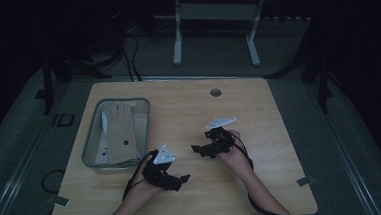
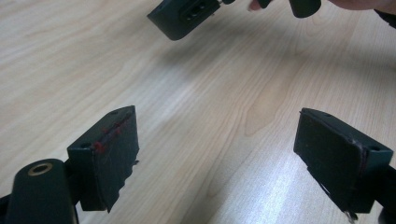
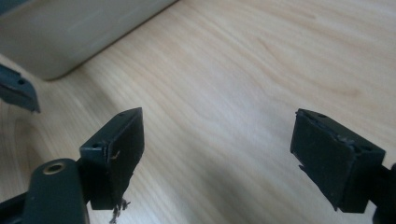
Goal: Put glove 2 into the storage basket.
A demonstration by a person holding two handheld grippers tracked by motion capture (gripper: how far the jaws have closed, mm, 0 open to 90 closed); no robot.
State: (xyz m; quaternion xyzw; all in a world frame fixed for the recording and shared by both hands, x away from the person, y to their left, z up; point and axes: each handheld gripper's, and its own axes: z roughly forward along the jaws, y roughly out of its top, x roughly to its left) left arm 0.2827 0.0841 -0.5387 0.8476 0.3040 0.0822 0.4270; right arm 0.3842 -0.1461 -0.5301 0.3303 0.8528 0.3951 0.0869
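My left gripper [image 1: 182,179] sits low over the wooden table [image 1: 258,98] near its front, pointing right, held by a hand coming in from the bottom. Its jaws stand wide apart with only bare wood between them [image 2: 217,144]. My right gripper [image 1: 197,149] is a little farther back and to the right, pointing left toward the tray, also open with nothing between its pads [image 3: 217,140]. One jaw of the right gripper [image 2: 184,18] shows at the top of the left gripper view. A beige glove [image 1: 119,129] lies in a grey metal tray [image 1: 147,121] at the table's left.
The tray's pale wall [image 3: 79,32] fills the upper left of the right gripper view. A round cable hole [image 1: 215,92] sits near the table's far edge. A white desk frame [image 1: 213,16] stands on the floor beyond. Cables trail from both grippers.
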